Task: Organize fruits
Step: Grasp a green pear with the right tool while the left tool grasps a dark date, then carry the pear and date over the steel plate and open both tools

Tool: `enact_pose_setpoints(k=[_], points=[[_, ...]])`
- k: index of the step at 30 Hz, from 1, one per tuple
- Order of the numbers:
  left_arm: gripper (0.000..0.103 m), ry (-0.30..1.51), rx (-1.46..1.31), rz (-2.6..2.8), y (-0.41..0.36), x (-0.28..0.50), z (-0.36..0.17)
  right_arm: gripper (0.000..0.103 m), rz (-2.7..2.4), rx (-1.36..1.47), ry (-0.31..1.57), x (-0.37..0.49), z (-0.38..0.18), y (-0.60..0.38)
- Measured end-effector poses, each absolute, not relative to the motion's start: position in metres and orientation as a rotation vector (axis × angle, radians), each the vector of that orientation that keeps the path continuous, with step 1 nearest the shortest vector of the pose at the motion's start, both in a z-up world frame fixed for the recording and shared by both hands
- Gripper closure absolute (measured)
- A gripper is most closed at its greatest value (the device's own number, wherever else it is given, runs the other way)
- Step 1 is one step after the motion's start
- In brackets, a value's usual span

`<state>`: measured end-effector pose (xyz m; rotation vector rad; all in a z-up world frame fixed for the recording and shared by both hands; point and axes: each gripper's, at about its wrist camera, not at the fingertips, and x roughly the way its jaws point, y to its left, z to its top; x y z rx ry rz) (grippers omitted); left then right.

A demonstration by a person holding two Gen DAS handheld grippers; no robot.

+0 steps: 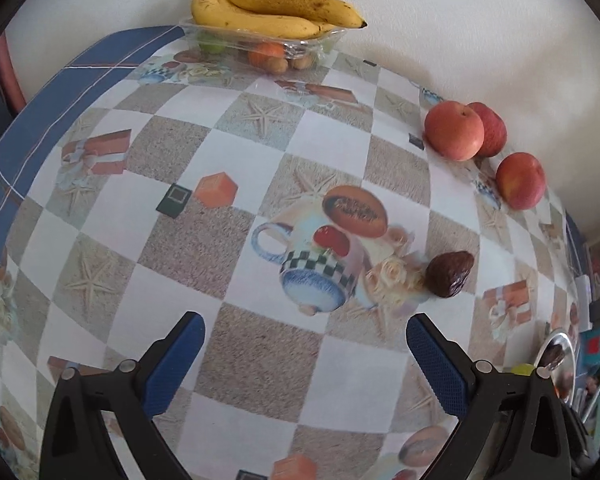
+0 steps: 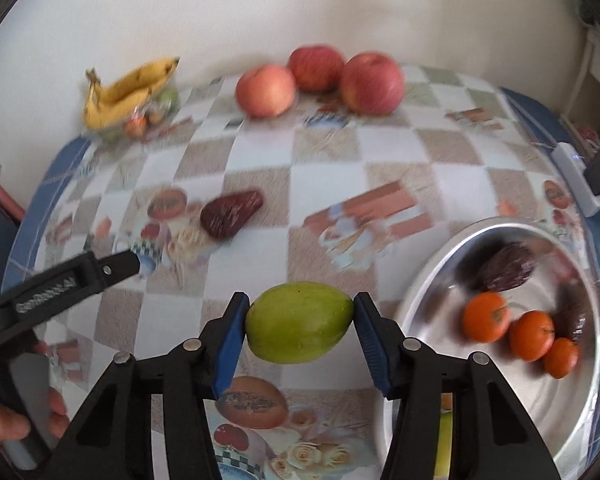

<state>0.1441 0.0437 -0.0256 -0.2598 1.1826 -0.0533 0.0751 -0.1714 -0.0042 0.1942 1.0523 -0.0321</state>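
Observation:
My right gripper (image 2: 300, 322) is shut on a green mango (image 2: 299, 322), held above the patterned tablecloth just left of a metal bowl (image 2: 428, 280). The bowl holds three oranges (image 2: 484, 316) and dark brown fruits (image 2: 506, 268). A dark brown fruit (image 1: 449, 274) lies on the table ahead and right of my open left gripper (image 1: 304, 332), whose jaws hold nothing. Three red apples (image 2: 370, 82) sit by the far wall. Bananas (image 1: 268, 10) rest on a clear plastic tray (image 1: 260, 42) with small fruits at the back. The left gripper (image 2: 80, 272) shows at left in the right wrist view.
The table (image 1: 260, 364) has a checked printed cloth and a blue border (image 1: 32, 128). A white wall runs behind it. A white power strip (image 2: 576, 176) lies at the right edge. A hand (image 2: 4, 420) grips the left tool's handle.

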Motion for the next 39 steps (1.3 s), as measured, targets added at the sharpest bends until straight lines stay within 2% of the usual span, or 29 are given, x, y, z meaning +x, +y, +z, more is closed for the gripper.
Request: enact_pose_setpoints(k=[3, 7, 9, 13, 16, 17, 23, 32, 39], points=[[0.017, 1.191, -0.288, -0.093, 0.034, 0.154, -0.027, 0.048, -0.048, 0.198, 1.012, 0.071, 0.009, -0.183], [0.024, 1.199, -0.332, -0.191, 0.01, 0.17, -0.031, 0.048, -0.074, 0.194, 0.973, 0.066, 0.019, -0.202], [0.032, 1.201, -0.348, -0.256, -0.007, 0.177, -0.033, 0.048, -0.082, 0.21, 0.969, 0.064, 0.018, -0.212], [0.04, 1.215, -0.315, -0.285, -0.033, 0.189, -0.037, 0.048, -0.097, 0.224, 0.975, 0.062, 0.014, -0.226], [0.061, 1.217, -0.317, -0.297, -0.042, 0.196, -0.038, 0.048, -0.106, 0.24, 0.981, 0.061, 0.011, -0.236], [0.063, 1.211, -0.322, -0.301, -0.044, 0.196, -0.036, 0.048, -0.107, 0.249, 0.981, 0.06, 0.01, -0.239], [0.063, 1.168, -0.285, -0.327, -0.051, 0.177, -0.02, 0.048, -0.103, 0.285, 0.981, 0.053, 0.013, -0.247], [0.063, 1.115, -0.238, -0.485, -0.072, 0.104, 0.026, 0.047, -0.125, 0.297, 1.003, 0.02, 0.013, -0.258], [0.063, 1.172, -0.146, -0.608, -0.128, 0.065, 0.016, 0.047, -0.22, 0.402, 1.072, -0.007, -0.011, -0.298]])
